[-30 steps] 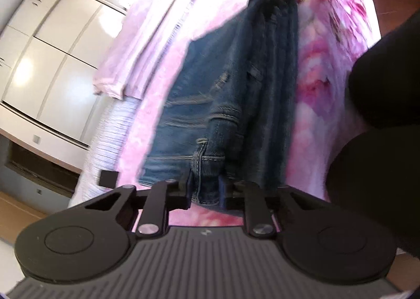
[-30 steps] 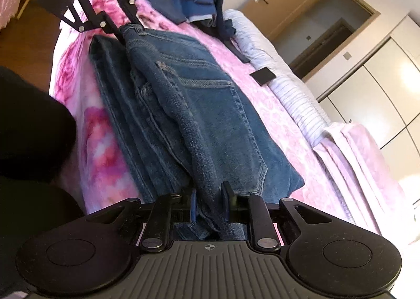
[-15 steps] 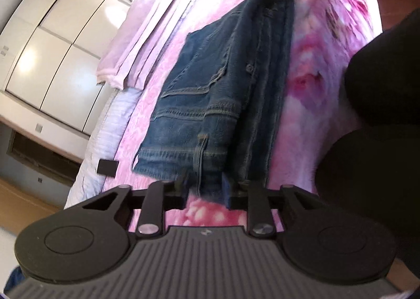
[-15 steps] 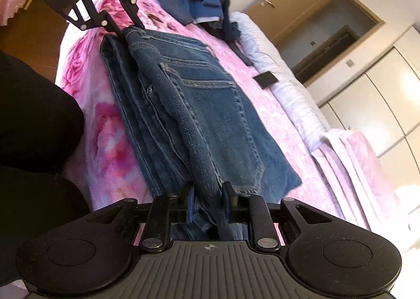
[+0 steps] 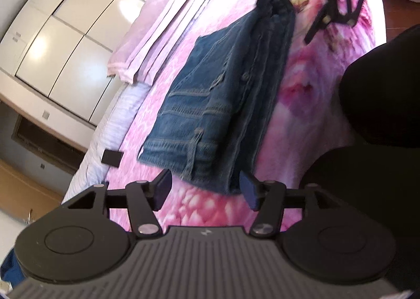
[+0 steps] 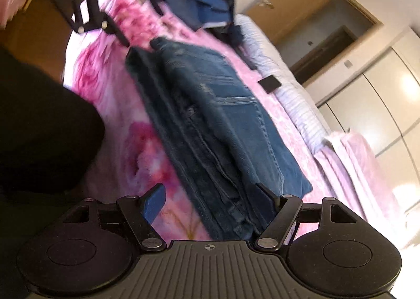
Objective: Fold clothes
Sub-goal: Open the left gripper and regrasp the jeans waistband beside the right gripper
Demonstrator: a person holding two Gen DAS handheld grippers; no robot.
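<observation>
Folded jeans (image 5: 225,104) are lying flat on the pink floral bedspread (image 5: 309,83). The left gripper (image 5: 206,190) and right gripper (image 6: 210,203) are opening at opposite ends, pads clear of the denim.

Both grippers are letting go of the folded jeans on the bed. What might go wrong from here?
1. The right gripper, jaws opening, has denim between its pads; pulling back might snag the folded jeans and undo the fold.
2. The left gripper, jaws opening too, sits at the waistband edge and may drag it.
3. The jeans lie near the bed edge.
</observation>
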